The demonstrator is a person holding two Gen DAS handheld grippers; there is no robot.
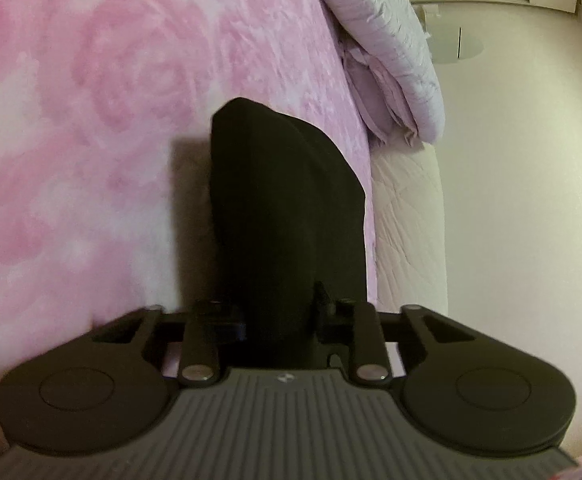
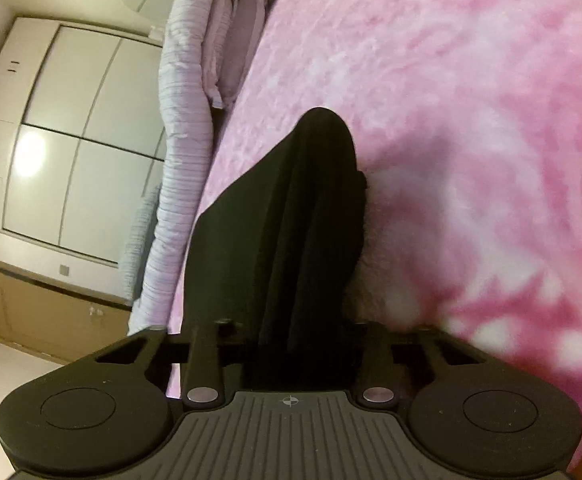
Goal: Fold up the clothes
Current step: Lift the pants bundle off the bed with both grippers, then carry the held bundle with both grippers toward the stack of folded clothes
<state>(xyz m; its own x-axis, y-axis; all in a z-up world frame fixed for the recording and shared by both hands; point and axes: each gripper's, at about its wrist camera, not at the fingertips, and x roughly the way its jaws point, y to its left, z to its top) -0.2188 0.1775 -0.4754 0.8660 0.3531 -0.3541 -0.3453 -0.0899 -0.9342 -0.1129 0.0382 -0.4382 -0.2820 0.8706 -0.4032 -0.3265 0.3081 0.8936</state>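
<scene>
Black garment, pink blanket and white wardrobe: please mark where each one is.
black garment [image 1: 287, 208]: left wrist view, middle of the draped cloth.
pink blanket [image 1: 91, 120]: left wrist view, bare flowered surface.
white wardrobe [image 2: 71, 140]: right wrist view, door panel.

In the left wrist view, the black cloth covers the tips of the left tongs, so their fingertips and any grip cannot be seen. The same holds in the right wrist view: the black cloth drapes over the right tongs and hides their ends. What garment it is cannot be told. The pink blanket is blurred and runs off the frame edges. The folded lilac bedding is cut by the top edge. The wardrobe is partly hidden behind bedding.
</scene>
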